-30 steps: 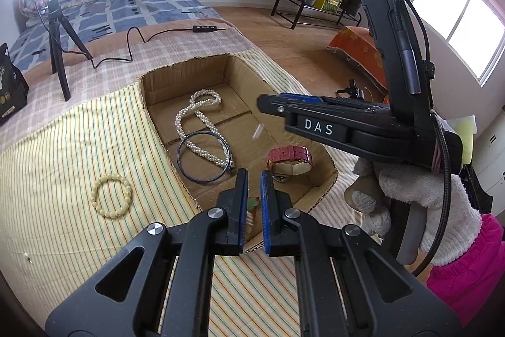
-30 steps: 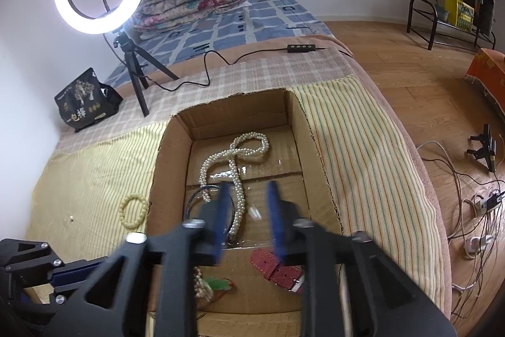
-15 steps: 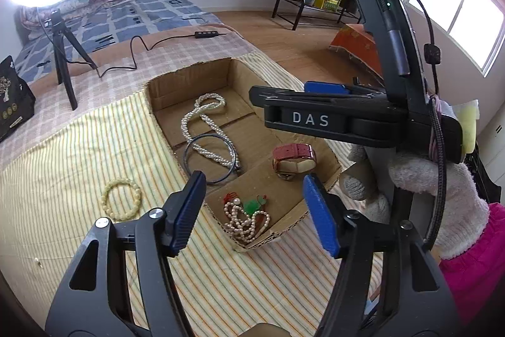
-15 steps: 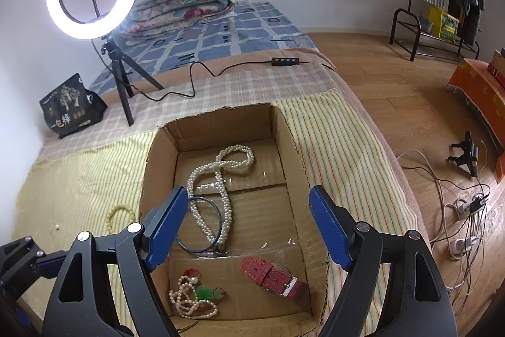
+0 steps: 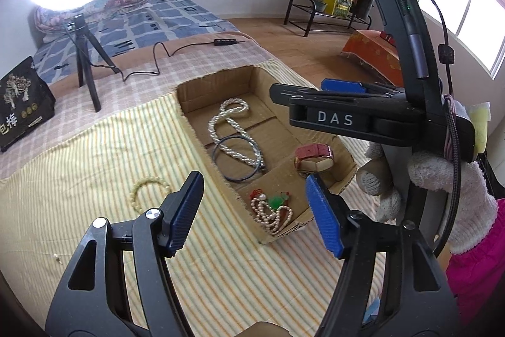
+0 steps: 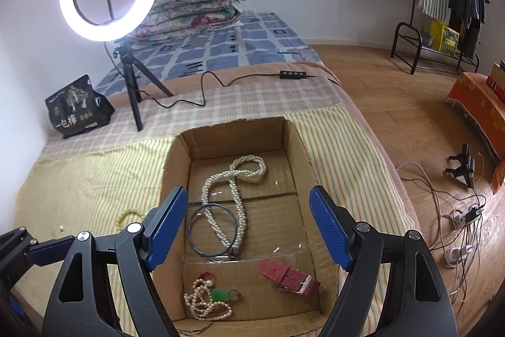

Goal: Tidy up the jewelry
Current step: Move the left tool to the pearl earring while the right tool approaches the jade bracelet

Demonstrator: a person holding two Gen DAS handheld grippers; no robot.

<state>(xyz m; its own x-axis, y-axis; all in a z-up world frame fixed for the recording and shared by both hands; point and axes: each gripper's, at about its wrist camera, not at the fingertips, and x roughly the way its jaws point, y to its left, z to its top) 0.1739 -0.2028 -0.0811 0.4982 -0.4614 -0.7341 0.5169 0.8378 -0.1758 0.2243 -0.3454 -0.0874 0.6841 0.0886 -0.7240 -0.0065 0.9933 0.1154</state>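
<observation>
Hovering spread and empty over the box (image 5: 342, 147), both grippers (image 5: 255, 210) (image 6: 247, 226); next, likely reaching left for the bracelet (image 5: 148, 190), pinching one bead strand gently.

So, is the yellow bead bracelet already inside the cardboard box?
No, the bracelet lies on the striped cloth, outside the box and beside its wall.
</observation>
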